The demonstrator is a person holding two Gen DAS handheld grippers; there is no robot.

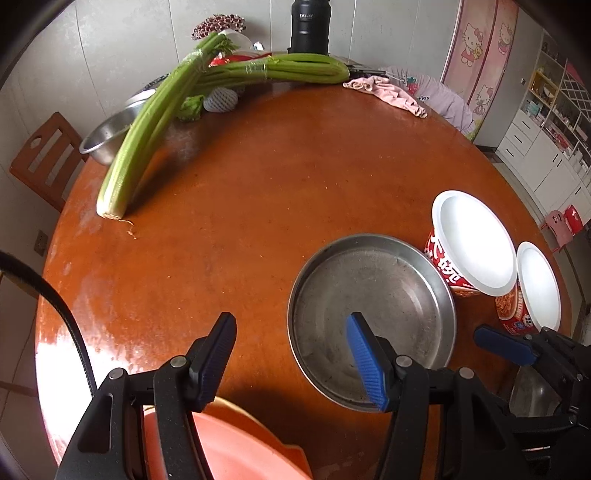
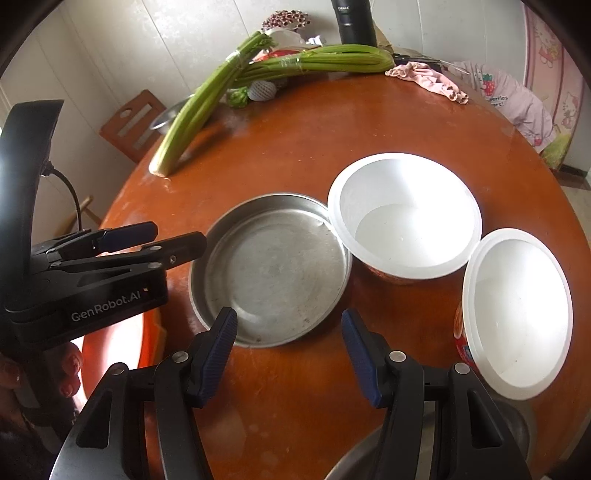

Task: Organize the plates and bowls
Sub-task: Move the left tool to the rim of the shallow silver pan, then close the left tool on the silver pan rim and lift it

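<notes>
A round steel plate lies on the brown round table. Two empty white-lined paper bowls stand right of it: a larger one touching the plate, and a nearer one. My left gripper is open and empty, its right finger over the plate's near part; it also shows in the right wrist view. My right gripper is open and empty, just short of the plate's near rim; one of its fingers shows in the left wrist view.
Celery bunches lie across a steel bowl at the far left. A black bottle, a pink cloth and a chair are at the back. An orange dish and another steel vessel sit below the grippers.
</notes>
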